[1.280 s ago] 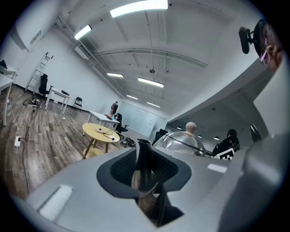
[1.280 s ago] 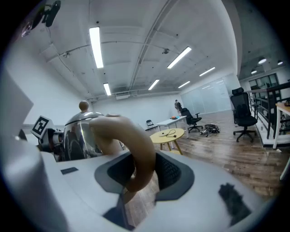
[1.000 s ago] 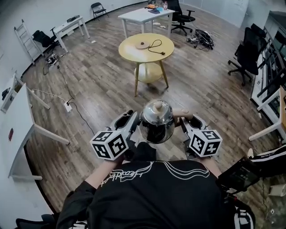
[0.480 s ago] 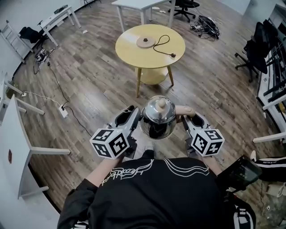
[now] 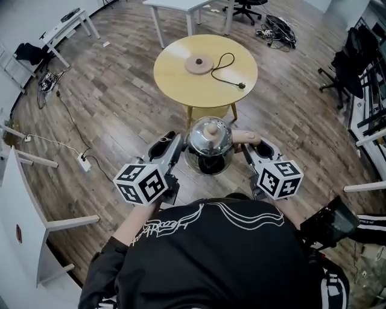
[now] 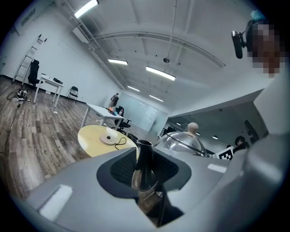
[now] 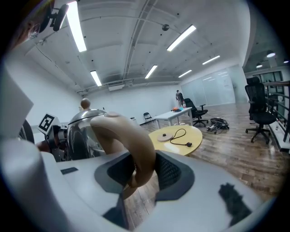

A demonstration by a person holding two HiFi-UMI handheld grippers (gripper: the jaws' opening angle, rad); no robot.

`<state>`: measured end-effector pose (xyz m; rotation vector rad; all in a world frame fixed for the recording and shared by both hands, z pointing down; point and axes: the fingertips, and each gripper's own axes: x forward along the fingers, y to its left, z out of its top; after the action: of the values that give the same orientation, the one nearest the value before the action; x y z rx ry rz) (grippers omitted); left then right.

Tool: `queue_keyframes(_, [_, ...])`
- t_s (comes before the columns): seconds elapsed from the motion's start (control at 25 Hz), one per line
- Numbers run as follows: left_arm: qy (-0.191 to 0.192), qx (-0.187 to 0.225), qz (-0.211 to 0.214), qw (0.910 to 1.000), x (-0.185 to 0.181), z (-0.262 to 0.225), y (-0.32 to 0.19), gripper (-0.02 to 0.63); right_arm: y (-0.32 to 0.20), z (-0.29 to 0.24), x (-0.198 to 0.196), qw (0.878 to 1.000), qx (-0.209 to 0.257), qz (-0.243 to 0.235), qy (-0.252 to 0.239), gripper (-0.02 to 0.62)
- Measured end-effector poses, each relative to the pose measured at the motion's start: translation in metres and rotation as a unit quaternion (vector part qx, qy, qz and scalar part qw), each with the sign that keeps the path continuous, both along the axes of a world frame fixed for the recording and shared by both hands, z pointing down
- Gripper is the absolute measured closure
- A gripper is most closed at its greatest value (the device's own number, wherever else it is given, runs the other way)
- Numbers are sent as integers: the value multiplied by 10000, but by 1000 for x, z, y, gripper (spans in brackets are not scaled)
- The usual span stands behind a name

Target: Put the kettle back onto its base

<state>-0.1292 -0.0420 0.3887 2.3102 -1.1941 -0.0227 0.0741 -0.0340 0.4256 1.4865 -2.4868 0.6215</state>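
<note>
You are in the carry step: the kettle (image 5: 208,143) hangs over the floor on the near side of the yellow desk (image 5: 175,81), left gripper (image 5: 175,146) jaws pinching its spout (image 6: 144,165), right gripper (image 5: 250,145) jaws pinching its handle (image 7: 131,145), so next you must lower it centred onto the base (image 5: 198,64).

Floor (image 5: 120,102): wood planks, running under and all around the round yellow counter (image 5: 181,78).
White table (image 5: 181,5): just beyond the counter, at the top edge.
Office chair (image 5: 244,7): black, beyond the counter, beside the white table.
Cable tangle (image 5: 280,33): on the floor, beyond the counter and to its right.
Black chairs (image 5: 350,60): well right of the counter.
Power strip (image 5: 83,163): white, on the floor left of the counter, cord trailing left.
White bench (image 5: 66,24): well left of the counter.
</note>
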Motion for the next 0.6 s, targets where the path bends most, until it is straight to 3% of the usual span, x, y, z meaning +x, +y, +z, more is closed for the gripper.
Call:
queue_keyframes(0.36, [-81, -290, -24, 9995, 0, 25, -67, 514, -73, 21, -1, 9998, -159, -141, 40, 459])
queue_keyframes(0.6, [-180, -477, -153, 9986, 2, 48, -154, 514, -165, 47, -1, 9986, -369, -372, 55, 459])
